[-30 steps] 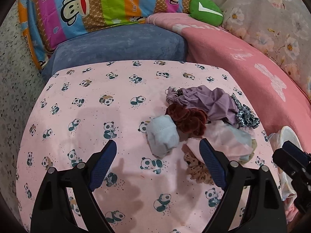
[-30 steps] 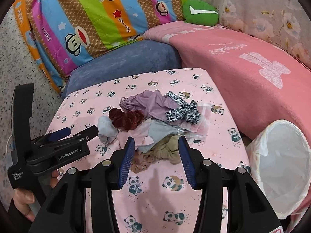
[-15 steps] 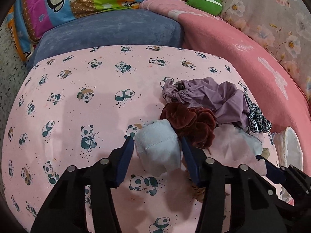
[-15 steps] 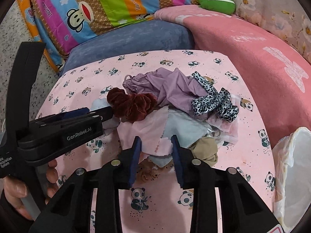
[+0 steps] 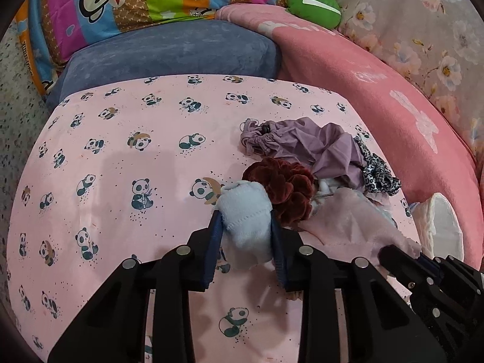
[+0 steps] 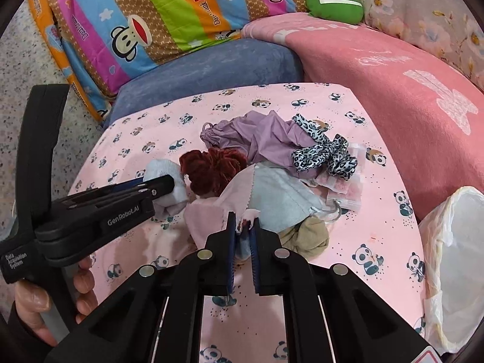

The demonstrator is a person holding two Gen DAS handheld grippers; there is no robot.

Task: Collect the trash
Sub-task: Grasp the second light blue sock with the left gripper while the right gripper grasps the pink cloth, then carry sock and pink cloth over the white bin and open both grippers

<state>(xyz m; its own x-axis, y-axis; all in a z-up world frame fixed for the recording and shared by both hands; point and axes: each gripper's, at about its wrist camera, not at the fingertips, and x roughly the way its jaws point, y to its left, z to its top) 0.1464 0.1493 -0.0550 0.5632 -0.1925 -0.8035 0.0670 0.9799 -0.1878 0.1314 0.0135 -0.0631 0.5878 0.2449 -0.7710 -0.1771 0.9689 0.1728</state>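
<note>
Pale blue and fuzzy, the rolled sock sits at the near left edge of the clutter on the panda-print sheet, touching the dark red scrunchie on its right. The left gripper has just been closing, and its blue pads now squeeze the sock from both sides.

From the right wrist, a thin pink cloth with a pinked edge lies over a grey face mask at the near side of the pile. The right gripper has just been closing too; its jaws pinch the cloth's near edge. A white bag stands open to the right.
</note>
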